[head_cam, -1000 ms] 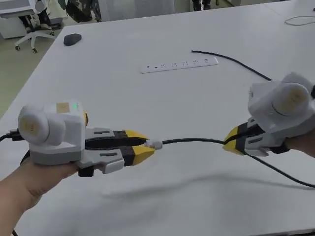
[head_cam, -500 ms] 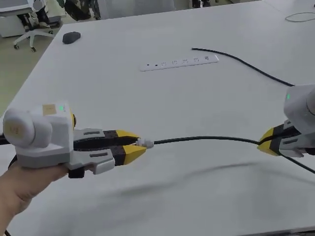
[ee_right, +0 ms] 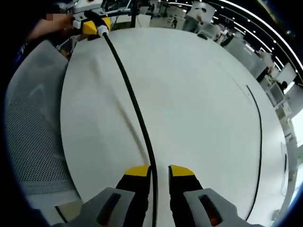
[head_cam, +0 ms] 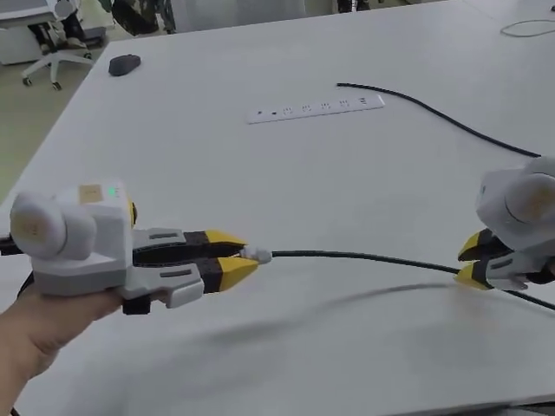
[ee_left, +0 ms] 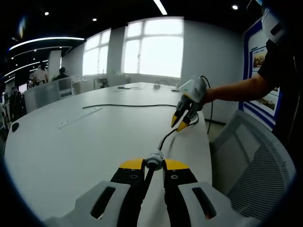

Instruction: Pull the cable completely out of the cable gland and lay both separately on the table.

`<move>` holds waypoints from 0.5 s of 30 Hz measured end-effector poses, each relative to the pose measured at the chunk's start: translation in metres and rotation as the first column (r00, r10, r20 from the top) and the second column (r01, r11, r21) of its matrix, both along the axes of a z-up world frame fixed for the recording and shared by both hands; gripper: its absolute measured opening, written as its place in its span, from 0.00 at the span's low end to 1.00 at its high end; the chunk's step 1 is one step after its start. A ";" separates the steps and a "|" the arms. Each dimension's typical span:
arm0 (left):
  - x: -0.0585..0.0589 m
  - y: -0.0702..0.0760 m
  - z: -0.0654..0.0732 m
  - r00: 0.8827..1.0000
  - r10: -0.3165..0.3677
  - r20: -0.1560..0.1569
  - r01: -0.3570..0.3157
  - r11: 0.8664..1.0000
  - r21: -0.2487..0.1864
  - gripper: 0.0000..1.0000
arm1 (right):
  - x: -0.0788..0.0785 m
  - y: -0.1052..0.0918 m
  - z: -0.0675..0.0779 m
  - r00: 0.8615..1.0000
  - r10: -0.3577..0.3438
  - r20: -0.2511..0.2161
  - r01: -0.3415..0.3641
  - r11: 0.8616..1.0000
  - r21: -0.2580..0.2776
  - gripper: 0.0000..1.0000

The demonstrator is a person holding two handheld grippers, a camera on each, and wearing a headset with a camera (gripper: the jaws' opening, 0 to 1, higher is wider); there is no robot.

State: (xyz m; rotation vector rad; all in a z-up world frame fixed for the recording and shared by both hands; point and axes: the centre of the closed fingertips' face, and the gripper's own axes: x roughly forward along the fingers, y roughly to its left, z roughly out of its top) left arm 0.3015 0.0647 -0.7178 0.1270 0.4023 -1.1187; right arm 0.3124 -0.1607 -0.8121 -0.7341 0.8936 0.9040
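L hand-held gripper (head_cam: pixel 249 256): pinching gland (head_cam: pixel 259 255), lower left of head view.
R hand-held gripper (head_cam: pixel 466 261): jaws spread, cable (head_cam: pixel 364 257) loose btwn them, right edge.
Done: cable not yet out of gland.
Left: finish pull, lay both apart on worktop (head_cam: pixel 260 173).

Head view close above, looking forward-down over the surface (head_cam: pixel 286 182); left gripper view faces along its jaws at the right gripper (ee_left: pixel 179 124); right gripper view faces back at the left gripper (ee_right: pixel 96 27); all three share the cable (head_cam: pixel 364 257).
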 end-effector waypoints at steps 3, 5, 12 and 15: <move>0.001 0.001 -0.003 1.000 0.005 -0.001 -0.005 1.000 0.006 0.15 | -0.002 0.021 0.013 0.999 0.032 -0.001 -0.032 0.997 0.065 0.14; 0.000 0.001 -0.004 1.000 0.006 -0.002 -0.006 1.000 0.008 0.15 | -0.005 0.049 0.031 0.996 0.085 0.010 -0.085 0.982 0.170 0.21; 0.000 -0.002 -0.001 1.000 0.007 -0.003 -0.007 1.000 -0.001 0.15 | -0.008 0.137 0.091 0.980 0.188 0.070 -0.200 0.901 0.385 0.12; 0.000 -0.007 0.004 1.000 -0.005 0.010 0.005 1.000 0.003 0.15 | -0.012 0.163 0.092 0.969 0.238 0.069 -0.246 0.884 0.398 0.12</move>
